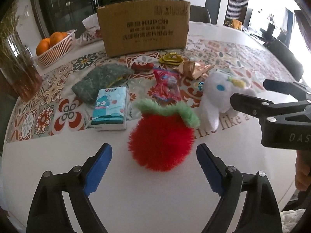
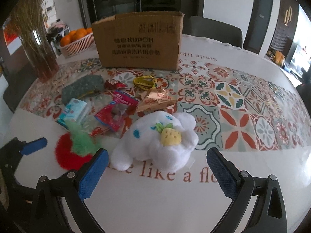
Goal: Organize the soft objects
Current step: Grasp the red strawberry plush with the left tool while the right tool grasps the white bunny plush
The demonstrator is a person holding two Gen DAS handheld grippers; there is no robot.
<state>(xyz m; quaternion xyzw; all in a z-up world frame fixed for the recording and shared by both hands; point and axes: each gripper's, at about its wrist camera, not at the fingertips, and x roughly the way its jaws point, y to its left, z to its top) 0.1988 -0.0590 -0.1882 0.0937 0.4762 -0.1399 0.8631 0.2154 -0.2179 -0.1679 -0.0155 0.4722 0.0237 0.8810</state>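
A red fluffy strawberry plush (image 1: 162,141) with a green top lies on the table just ahead of my open, empty left gripper (image 1: 154,169). It also shows in the right wrist view (image 2: 68,153). A white plush dog (image 2: 157,139) with a yellow strawberry on its head lies just ahead of my open, empty right gripper (image 2: 157,171). The dog also shows in the left wrist view (image 1: 221,97). The right gripper (image 1: 250,92) enters the left wrist view from the right, beside the dog. An open cardboard box (image 1: 143,27) stands at the back, and shows in the right wrist view (image 2: 138,40).
A tissue pack (image 1: 109,108), a green cloth (image 1: 101,81), a red snack packet (image 1: 166,84), gold wrappers (image 1: 192,69) and a yellow item (image 1: 171,59) lie between plushes and box. A basket of oranges (image 1: 55,47) and a vase (image 1: 19,66) stand at the left.
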